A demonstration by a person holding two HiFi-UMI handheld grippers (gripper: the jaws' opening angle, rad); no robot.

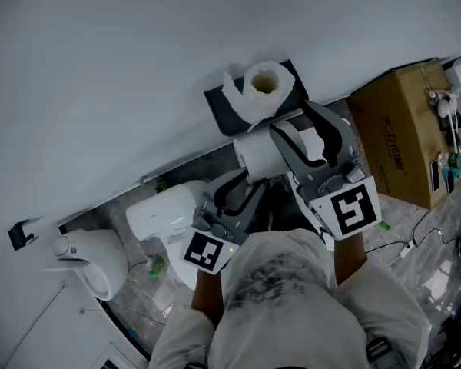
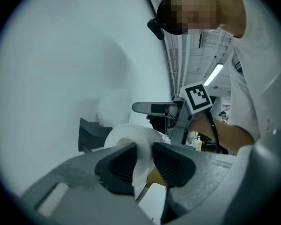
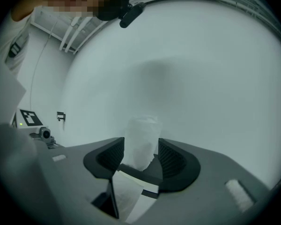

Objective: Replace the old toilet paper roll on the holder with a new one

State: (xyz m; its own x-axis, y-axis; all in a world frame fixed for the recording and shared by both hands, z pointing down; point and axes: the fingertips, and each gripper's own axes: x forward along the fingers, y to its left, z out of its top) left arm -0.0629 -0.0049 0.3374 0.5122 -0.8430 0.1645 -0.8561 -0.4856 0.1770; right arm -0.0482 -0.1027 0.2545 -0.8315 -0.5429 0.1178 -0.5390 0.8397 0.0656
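Grips the wall of the toilet paper roll (image 2: 124, 136) on the black holder (image 2: 90, 132) with the left gripper (image 2: 144, 156). Holds the right gripper (image 3: 140, 156) with jaws apart, flanking without pressing a second roll (image 3: 143, 137) upright on the holder's top, just ahead.

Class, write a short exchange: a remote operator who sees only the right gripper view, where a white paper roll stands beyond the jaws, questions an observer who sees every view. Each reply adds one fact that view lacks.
Operator: Besides the upright white toilet paper roll ahead, is there another?
Observer: Yes. In the head view a second white toilet paper roll lies on its side at the front of the black wall shelf that bears the upright one.
Operator: Where is the left gripper?
Observer: The left gripper is clamped on that lying roll's paper wall, as its own view shows.
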